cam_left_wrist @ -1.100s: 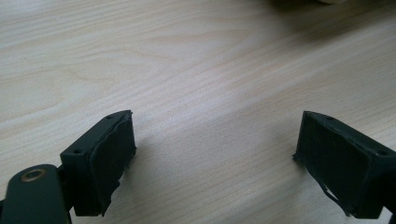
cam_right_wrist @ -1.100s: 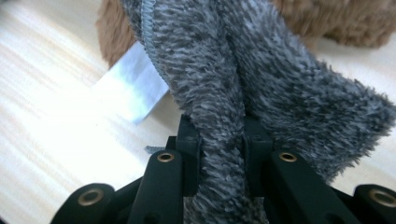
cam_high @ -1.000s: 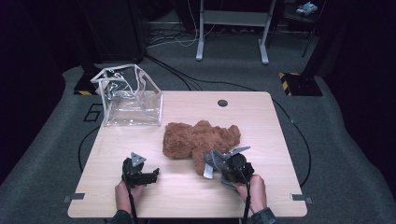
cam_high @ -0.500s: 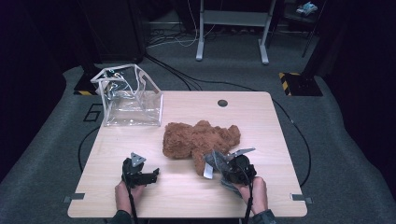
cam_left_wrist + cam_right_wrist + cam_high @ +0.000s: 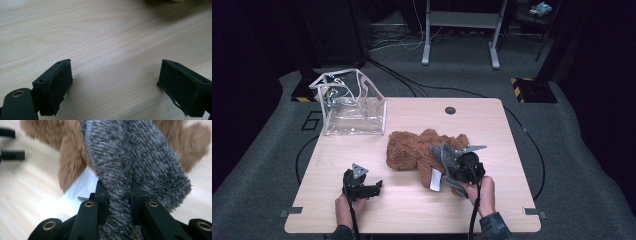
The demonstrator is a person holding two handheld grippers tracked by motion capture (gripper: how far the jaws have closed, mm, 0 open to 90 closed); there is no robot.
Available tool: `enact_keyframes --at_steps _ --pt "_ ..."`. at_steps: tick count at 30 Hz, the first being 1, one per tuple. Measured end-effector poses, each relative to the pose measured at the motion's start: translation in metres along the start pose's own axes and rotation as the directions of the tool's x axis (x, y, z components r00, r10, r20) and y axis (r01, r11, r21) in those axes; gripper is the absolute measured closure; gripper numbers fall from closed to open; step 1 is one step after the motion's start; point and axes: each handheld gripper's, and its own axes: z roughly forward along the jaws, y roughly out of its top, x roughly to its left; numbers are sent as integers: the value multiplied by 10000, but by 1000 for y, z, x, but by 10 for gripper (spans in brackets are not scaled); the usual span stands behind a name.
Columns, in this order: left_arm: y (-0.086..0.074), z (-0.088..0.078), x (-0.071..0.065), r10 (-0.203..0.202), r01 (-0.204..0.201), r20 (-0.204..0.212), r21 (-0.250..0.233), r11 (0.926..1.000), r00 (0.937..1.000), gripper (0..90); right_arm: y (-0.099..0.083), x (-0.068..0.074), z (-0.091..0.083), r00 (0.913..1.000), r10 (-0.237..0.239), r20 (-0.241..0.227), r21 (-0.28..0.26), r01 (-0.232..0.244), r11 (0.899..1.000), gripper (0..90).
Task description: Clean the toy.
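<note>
Grey fleece, a limp fold of cloth (image 5: pixel 130 167), is pinched between the two black jaws of the right gripper (image 5: pixel 119 195); in the right gripper view the pile bulges out above and to either side of the pads, which press it into a narrow waist. From the high view the right gripper (image 5: pixel 451 172) sits at the near right of the table (image 5: pixel 507 150), held in the person's right hand (image 5: pixel 479 192), and the cloth (image 5: pixel 443 156) hangs from it against the near edge of the teddy (image 5: pixel 422 147). A white tag (image 5: pixel 436 179) shows just beside the cloth, below it, touching or nearly touching the tabletop. Brown and shaggy, the teddy lies flat in the middle of the table, and in the right gripper view its fur (image 5: pixel 72 157) spreads behind the grey cloth on both sides. Whether the cloth is sewn to the teddy or merely rests on it cannot be told. The left gripper (image 5: pixel 371 189) lies low at the near left, in the left hand (image 5: pixel 346 210), well apart from the teddy; the left gripper view shows its jaws standing wide with bare pale wood (image 5: pixel 112 50) between them and nothing gripped. At the far left corner stands a clear plastic bag (image 5: pixel 352 107), upright and open at the top, apart from the teddy. A small dark round grommet (image 5: pixel 450 110) sits near the far edge.
</note>
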Motion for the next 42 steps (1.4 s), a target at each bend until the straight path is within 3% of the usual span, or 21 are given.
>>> enact_keyframes --at_steps 3,7,10,14,19,22,26,30,33,37,42 --pt "0 0 0 -1 1 -1 -3 10000 10000 116 14 2 8 10000 29 78 -238 -27 9997 744" --pt "0 0 0 -18 18 2 -8 10000 10000 116 19 2 23 10000 -37 70 7 37 10000 746" --pt "0 0 0 -3 3 6 -4 10000 10000 116 13 3 26 10000 4 6 292 -5 9996 746" --pt "0 0 0 -5 5 9 -4 10000 10000 116 -5 8 26 9991 -412 83 871 403 9954 746" --pt "0 0 0 -8 8 6 -5 10000 10000 116 -27 10 33 9997 -190 -177 1345 212 9907 747" --pt "0 0 0 -7 7 6 -4 10000 10000 116 -32 12 36 9993 -305 -228 1543 337 9874 747" --pt "0 0 0 12 -12 11 36 10000 10000 116 -26 14 25 9985 -376 -403 1140 419 9926 745" --pt "0 0 0 15 -15 14 23 10000 10000 116 -5 18 5 9976 -617 -329 83 620 9980 748" --pt "0 0 0 -21 21 10 33 10000 10000 116 18 23 -3 9970 -758 -164 -691 745 9948 747" --pt "0 -1 1 102 -102 29 124 9999 9999 116 34 24 12 9969 -779 -80 -499 774 9958 746" --pt "0 -1 1 97 -97 21 108 9999 10000 116 26 24 38 9982 -597 -115 48 597 9982 751"
